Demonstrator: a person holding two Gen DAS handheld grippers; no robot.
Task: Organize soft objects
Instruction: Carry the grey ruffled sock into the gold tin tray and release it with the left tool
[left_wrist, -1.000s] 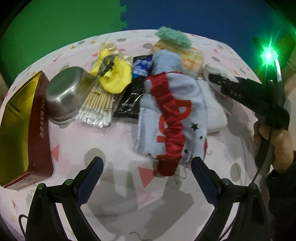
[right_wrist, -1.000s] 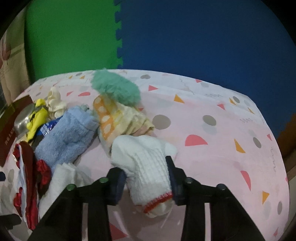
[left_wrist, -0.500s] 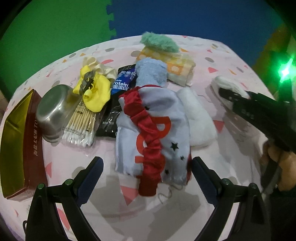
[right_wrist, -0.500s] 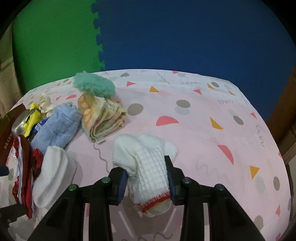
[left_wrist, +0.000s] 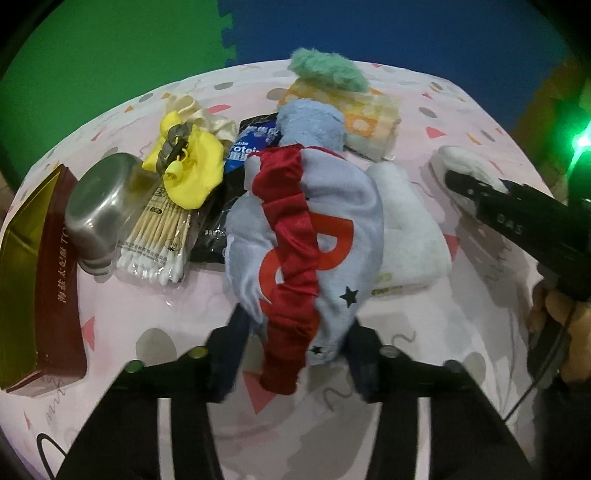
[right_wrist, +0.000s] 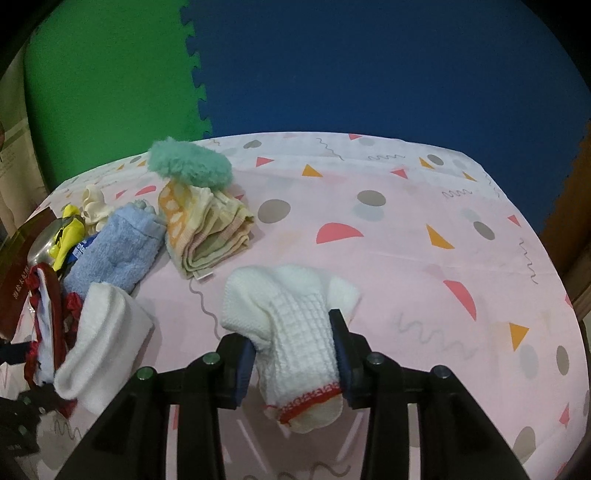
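A pale blue cloth with a red ruffle (left_wrist: 332, 206) lies bunched on the pink tablecloth (left_wrist: 147, 310). My left gripper (left_wrist: 295, 325) is closing on its near end, and both pads press into the fabric. My right gripper (right_wrist: 293, 339) holds a white waffle-knit sock with a red-trimmed cuff (right_wrist: 299, 321) across its middle, the toe resting on the tablecloth; its jaws are opening slightly with the sock still pinched between them. In the left wrist view the sock (left_wrist: 458, 162) shows at the right, beyond the other gripper's black body (left_wrist: 517, 221).
Behind the cloth lie a folded white towel (left_wrist: 410, 221), a blue towel (left_wrist: 314, 122), an orange patterned towel (left_wrist: 373, 118) and a green fluffy piece (left_wrist: 325, 70). At the left are a steel bowl (left_wrist: 99, 206), cotton swabs (left_wrist: 159, 236), a yellow rubbery item (left_wrist: 192, 166), a black packet (left_wrist: 247, 147) and a red-and-gold box (left_wrist: 37, 266).
My left jaws went from wide open to closed on the near end of the red-ruffled cloth. The right gripper carried the white sock away from the towels, toward the right.
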